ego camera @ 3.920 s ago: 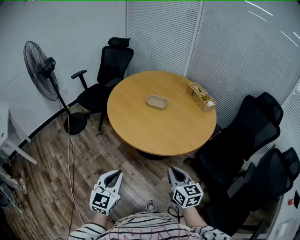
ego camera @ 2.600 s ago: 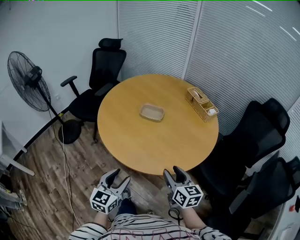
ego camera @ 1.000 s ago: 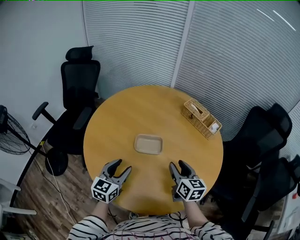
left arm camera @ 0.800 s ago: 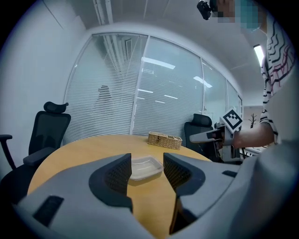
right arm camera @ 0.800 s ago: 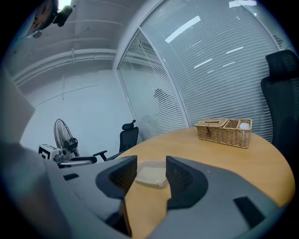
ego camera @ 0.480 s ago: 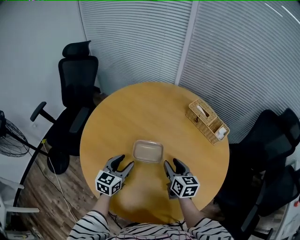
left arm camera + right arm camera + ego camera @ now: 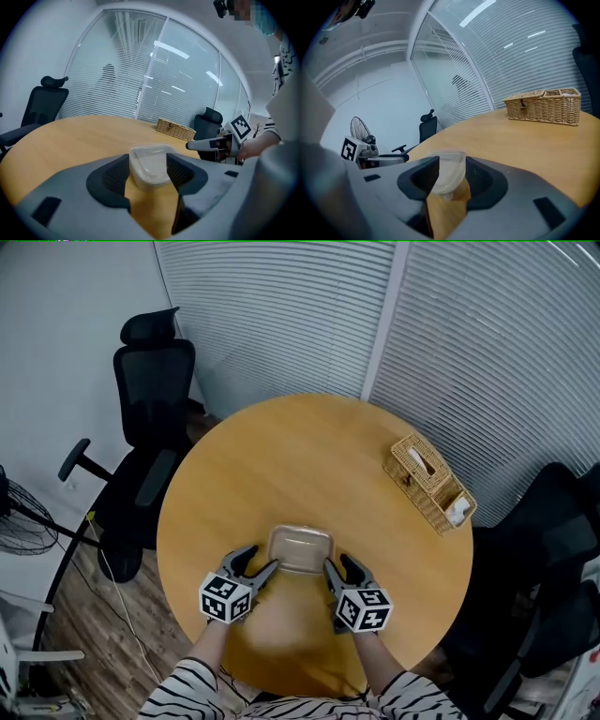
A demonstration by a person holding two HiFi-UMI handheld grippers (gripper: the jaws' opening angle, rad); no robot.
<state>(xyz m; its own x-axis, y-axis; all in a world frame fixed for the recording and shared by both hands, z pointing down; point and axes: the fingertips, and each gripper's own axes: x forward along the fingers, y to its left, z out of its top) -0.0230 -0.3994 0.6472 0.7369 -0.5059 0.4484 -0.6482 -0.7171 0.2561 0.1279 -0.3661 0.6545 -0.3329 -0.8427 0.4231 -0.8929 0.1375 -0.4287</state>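
A clear, shallow plastic container point(image 7: 300, 549) lies on the round wooden table point(image 7: 281, 456), near its front edge. My left gripper point(image 7: 260, 561) is open at the container's left near corner. My right gripper point(image 7: 337, 564) is open at its right near corner. In the left gripper view the container point(image 7: 150, 161) sits partly between the open jaws of the left gripper point(image 7: 148, 174), with the right gripper point(image 7: 211, 144) beyond. In the right gripper view the container point(image 7: 449, 166) also reaches between the open jaws of the right gripper point(image 7: 451, 180). Whether the pads touch it I cannot tell.
A wicker basket point(image 7: 429, 482) with compartments stands at the table's right far edge. A black office chair point(image 7: 150, 371) stands far left, and more chairs point(image 7: 553, 521) stand at the right. A floor fan point(image 7: 19, 512) and its cable are at the left. Blinds cover the glass walls behind.
The person has walked up to the table. Both grippers have moved forward over its front edge and now flank the container's near corners, jaws still open.
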